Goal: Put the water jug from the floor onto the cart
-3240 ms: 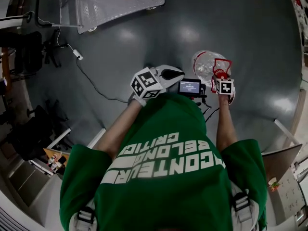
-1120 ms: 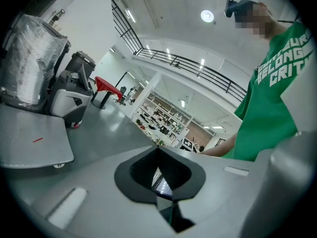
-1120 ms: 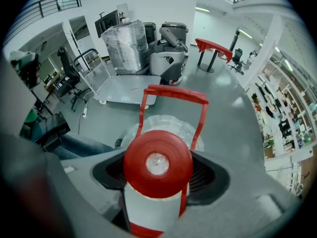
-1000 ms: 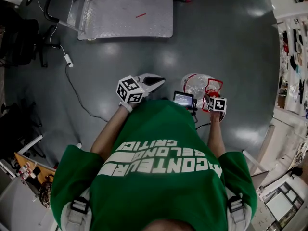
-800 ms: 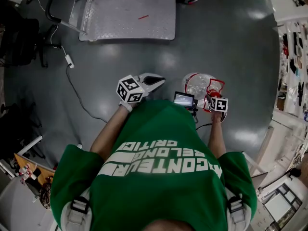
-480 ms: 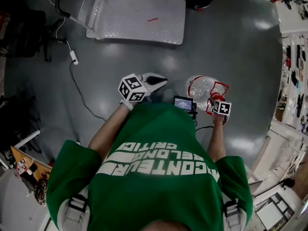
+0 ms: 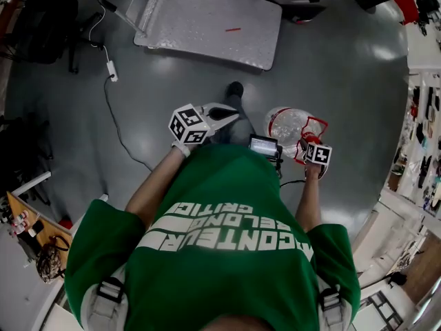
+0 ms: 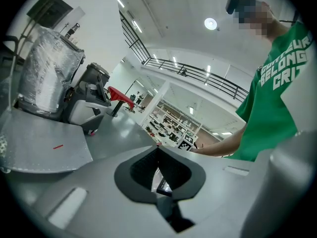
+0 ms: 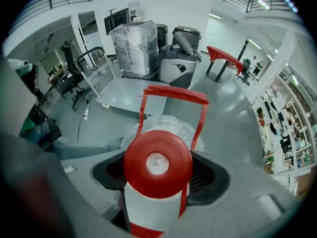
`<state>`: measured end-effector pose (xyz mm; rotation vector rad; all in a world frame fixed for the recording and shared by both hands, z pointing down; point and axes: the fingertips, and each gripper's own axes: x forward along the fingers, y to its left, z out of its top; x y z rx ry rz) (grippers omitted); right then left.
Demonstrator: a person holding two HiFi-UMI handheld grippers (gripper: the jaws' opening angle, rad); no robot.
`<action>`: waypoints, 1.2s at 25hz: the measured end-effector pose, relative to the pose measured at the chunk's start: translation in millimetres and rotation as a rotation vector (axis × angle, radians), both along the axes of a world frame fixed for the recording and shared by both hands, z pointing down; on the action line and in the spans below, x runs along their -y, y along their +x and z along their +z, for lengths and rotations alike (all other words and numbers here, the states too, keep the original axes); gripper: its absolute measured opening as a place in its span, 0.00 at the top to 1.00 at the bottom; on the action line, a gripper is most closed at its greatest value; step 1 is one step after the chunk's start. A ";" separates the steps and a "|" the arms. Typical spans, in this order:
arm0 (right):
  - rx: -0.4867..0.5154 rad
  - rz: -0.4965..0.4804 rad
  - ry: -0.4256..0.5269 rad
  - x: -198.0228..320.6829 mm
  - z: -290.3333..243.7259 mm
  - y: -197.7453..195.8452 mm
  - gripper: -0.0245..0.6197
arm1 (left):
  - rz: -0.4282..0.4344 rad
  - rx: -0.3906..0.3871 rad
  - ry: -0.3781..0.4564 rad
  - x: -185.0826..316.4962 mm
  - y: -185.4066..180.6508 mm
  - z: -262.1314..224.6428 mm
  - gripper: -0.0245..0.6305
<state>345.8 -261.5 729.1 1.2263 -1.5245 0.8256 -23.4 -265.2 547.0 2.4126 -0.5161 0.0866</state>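
Note:
The water jug [image 7: 286, 124] is clear with a red cap [image 9: 157, 163] and a red handle [image 9: 173, 94]. It hangs off the floor at my right side. My right gripper [image 7: 308, 145] points steeply down and is shut on the jug's neck just under the cap, with a black pad on either side [image 9: 158, 176]. My left gripper [image 7: 231, 112] is held out level in front of me, shut, with nothing between its pads [image 8: 158, 148]. The cart's flat metal platform [image 7: 207, 19] lies ahead on the floor, also seen in the gripper views [image 9: 124, 100] [image 8: 44, 143].
A cable with a power adapter [image 7: 110, 69] trails over the grey floor left of me. My shoe [image 7: 235, 89] steps forward. A wrapped bulky load [image 9: 136, 46] and grey machines [image 9: 183, 46] stand behind the cart. A red table [image 9: 225, 58] and shelves [image 7: 422, 116] are at the right.
I have stepped toward the cart: it sits closer in the head view and my shoe has come into sight. Both grippers moved along with me; the jug stays held.

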 end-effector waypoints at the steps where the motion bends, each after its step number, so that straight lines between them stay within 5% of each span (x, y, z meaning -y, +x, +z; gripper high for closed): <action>1: 0.003 -0.005 0.000 2.5 0.6 -3.9 0.49 | -0.005 0.001 0.001 1.0 -2.9 0.8 0.95; 30: -0.018 -0.115 -0.013 46.6 -32.5 -50.2 0.49 | -0.155 -0.061 0.000 18.4 -59.7 -2.7 0.95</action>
